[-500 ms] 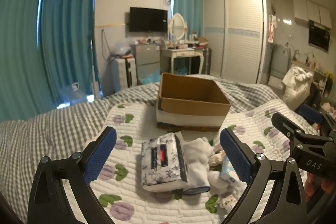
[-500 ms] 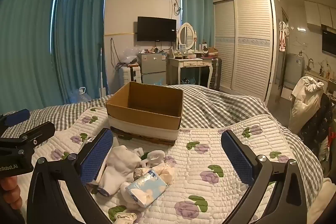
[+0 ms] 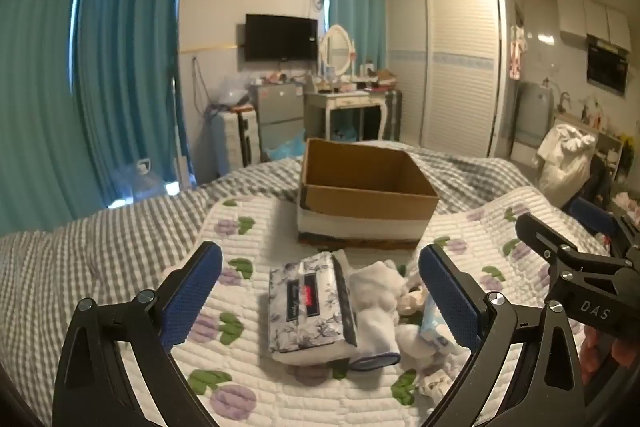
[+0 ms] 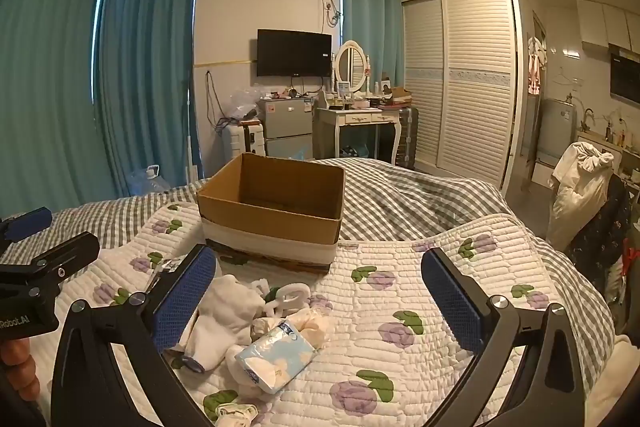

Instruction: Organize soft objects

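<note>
Soft objects lay heaped on the quilt (image 4: 400, 359) below both grippers. Beyond them, the cardboard box (image 4: 276, 211) showed only bare inner walls. Between the left gripper's (image 3: 320, 295) spread fingers, the floral tissue pack (image 3: 308, 307) ran lengthwise toward the box. The right gripper (image 4: 320, 297) stood wide apart above the blue tissue packet (image 4: 276, 355).

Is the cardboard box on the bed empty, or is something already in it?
Looks empty: the cardboard box shows bare brown inner walls and some bare floor in the right wrist view. The near wall hides the front floor, so that part cannot be told.
</note>
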Demonstrator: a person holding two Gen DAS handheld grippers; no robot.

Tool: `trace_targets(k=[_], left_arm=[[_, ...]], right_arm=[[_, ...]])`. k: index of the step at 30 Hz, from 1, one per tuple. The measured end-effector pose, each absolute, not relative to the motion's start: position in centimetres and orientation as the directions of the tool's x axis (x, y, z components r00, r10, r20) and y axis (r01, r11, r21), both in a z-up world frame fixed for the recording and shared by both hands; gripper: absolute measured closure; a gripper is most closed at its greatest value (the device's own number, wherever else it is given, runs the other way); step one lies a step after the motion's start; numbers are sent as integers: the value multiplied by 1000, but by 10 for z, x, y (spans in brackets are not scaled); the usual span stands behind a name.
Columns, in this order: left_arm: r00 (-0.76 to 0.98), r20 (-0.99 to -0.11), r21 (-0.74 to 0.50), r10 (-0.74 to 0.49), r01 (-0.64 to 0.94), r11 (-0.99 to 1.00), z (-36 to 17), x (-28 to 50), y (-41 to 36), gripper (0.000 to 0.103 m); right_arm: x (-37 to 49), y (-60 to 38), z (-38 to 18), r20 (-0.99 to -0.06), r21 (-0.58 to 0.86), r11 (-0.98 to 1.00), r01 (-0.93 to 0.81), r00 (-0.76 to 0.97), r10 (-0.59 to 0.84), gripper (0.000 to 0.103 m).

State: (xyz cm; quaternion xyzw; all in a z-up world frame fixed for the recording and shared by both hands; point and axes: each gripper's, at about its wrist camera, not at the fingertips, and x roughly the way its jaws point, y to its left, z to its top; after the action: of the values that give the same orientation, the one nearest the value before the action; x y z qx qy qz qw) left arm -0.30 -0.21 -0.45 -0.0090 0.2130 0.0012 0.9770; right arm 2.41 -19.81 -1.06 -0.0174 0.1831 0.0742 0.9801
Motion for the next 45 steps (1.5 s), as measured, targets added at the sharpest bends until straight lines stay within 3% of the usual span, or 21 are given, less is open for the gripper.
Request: trace_targets(k=[45], left_arm=[[908,-419,-8,1,-4,1000,-3,-2,0,2]], right_arm=[[27,-200,-17,-374,-10,991,-135,919,121,0]])
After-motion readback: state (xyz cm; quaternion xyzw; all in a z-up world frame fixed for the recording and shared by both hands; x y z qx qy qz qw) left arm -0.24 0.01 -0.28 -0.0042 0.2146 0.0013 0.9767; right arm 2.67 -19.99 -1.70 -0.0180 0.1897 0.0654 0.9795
